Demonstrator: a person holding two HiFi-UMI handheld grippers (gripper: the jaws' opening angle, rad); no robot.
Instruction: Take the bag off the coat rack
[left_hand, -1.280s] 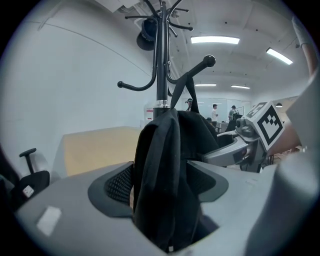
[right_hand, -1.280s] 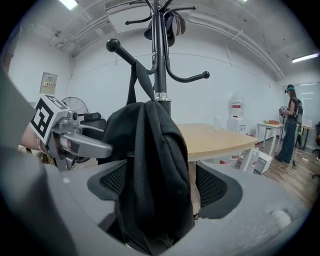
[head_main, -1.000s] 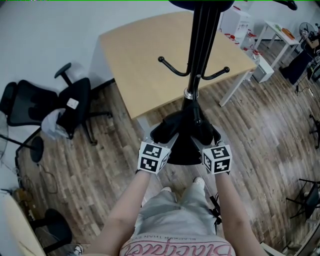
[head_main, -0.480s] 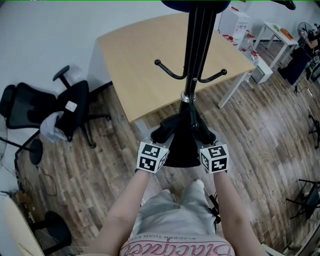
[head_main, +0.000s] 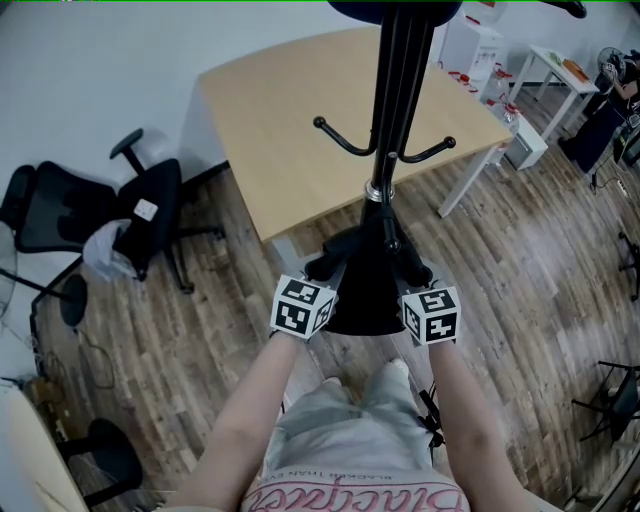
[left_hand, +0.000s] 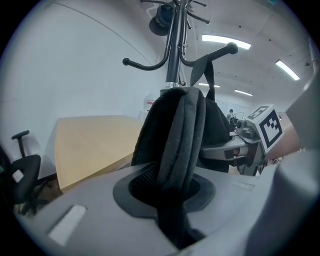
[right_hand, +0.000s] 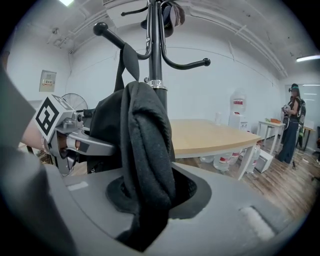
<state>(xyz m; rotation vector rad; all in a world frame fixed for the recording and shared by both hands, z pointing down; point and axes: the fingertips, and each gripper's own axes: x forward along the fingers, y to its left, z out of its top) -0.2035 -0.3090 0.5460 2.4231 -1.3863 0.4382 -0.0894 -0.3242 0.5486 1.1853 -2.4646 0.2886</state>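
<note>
A black bag (head_main: 370, 268) hangs low on the black coat rack (head_main: 395, 100), its strap (left_hand: 207, 75) looped over a hook. My left gripper (head_main: 328, 276) holds the bag's left side and my right gripper (head_main: 412, 274) its right side. Both pairs of jaws have just been closing, with the bag between them. In the left gripper view a thick padded fold of the bag (left_hand: 175, 135) is pinched in my left gripper (left_hand: 172, 187), and the right gripper (left_hand: 235, 147) shows beyond. In the right gripper view bunched black fabric (right_hand: 142, 145) sits clamped in my right gripper (right_hand: 150, 197).
A light wooden table (head_main: 300, 120) stands just behind the rack. A black office chair (head_main: 130, 215) is at the left, and a white table (head_main: 560, 70) at the far right. Water bottles (right_hand: 225, 161) sit under the table. A person (right_hand: 292, 125) stands far right.
Both grippers stay at the bag's sides, and their fingers have drawn in on it. The left marker cube has shifted slightly.
</note>
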